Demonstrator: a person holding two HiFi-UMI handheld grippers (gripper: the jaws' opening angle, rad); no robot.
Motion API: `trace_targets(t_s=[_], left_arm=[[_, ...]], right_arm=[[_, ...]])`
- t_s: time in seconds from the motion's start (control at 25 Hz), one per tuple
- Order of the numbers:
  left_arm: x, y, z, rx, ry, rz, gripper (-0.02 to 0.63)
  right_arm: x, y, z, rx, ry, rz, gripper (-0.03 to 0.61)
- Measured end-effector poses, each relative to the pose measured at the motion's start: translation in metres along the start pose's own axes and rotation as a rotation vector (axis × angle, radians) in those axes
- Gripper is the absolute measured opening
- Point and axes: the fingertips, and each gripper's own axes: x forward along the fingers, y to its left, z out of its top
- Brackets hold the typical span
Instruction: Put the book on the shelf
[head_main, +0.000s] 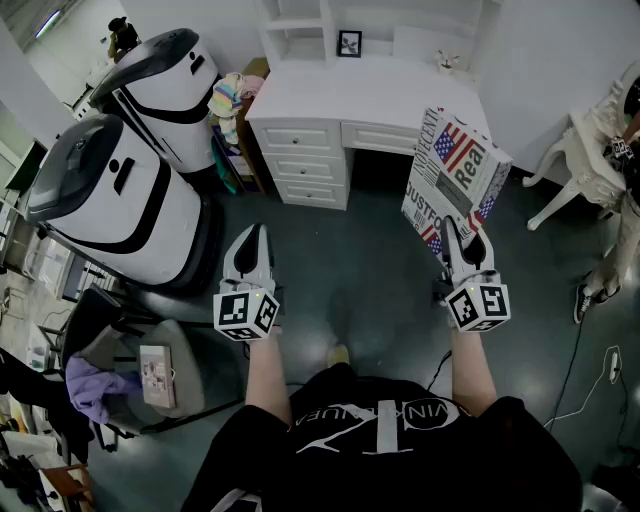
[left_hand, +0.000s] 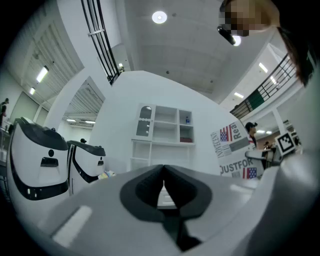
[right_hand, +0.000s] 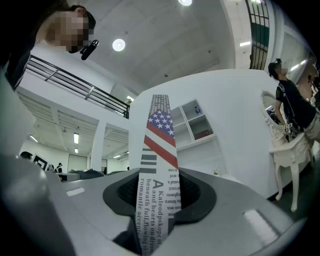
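White shelf (head_main: 300, 22) at twelve o'clock. Jaws of your right gripper (head_main: 457, 238) pinch the book (head_main: 455, 170) by its edge; it could pivot loose. Left gripper (head_main: 254, 238) jaws meet, empty.

Book (head_main: 455, 170): printed paper cover, newsprint look, matt. Right gripper (head_main: 463, 243) and left gripper (head_main: 252, 245): pale grey plastic shells, smooth, matt; jaw linings black, rubbery-looking. Desk (head_main: 370, 95): white painted finish, smooth. Floor (head_main: 350, 270): dark, smooth, faint sheen. Big white machines (head_main: 120, 190): glossy plastic shells, black trim. Purple cloth (head_main: 95, 385): soft, crumpled.
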Motion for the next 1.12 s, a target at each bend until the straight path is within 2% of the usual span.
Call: trace_targets(t_s=[0.24,0.36,0.56,0.84,0.96,1.12], left_arm=[[0.009,0.005,-0.004,0.05,-0.003,-0.027,0.0],[0.02,0.021,-0.005,0.064,-0.001,-0.039,0.0],[0.046,0.075,-0.011,0.016,0.008,-0.064,0.0],[0.081,0.089,-0.027,-0.004,0.021,-0.094,0.0],[0.075,0.077,-0.029,-0.003,0.026,-0.087,0.0],[0.013,0.014,-0.004,0.026,0.016,-0.013,0.0]], right_arm=[[0.0,0.0,-0.008,-0.009,-0.03,-0.024,0.156],[0.012,0.008,-0.015,-0.016,-0.03,-0.037,0.156],[0.045,0.044,-0.029,-0.042,0.003,-0.073,0.156],[0.076,0.038,-0.037,-0.058,0.017,-0.093,0.156],[0.071,0.028,-0.036,-0.041,0.013,-0.075,0.156],[0.016,0.004,-0.008,0.003,-0.003,0.01,0.156]])
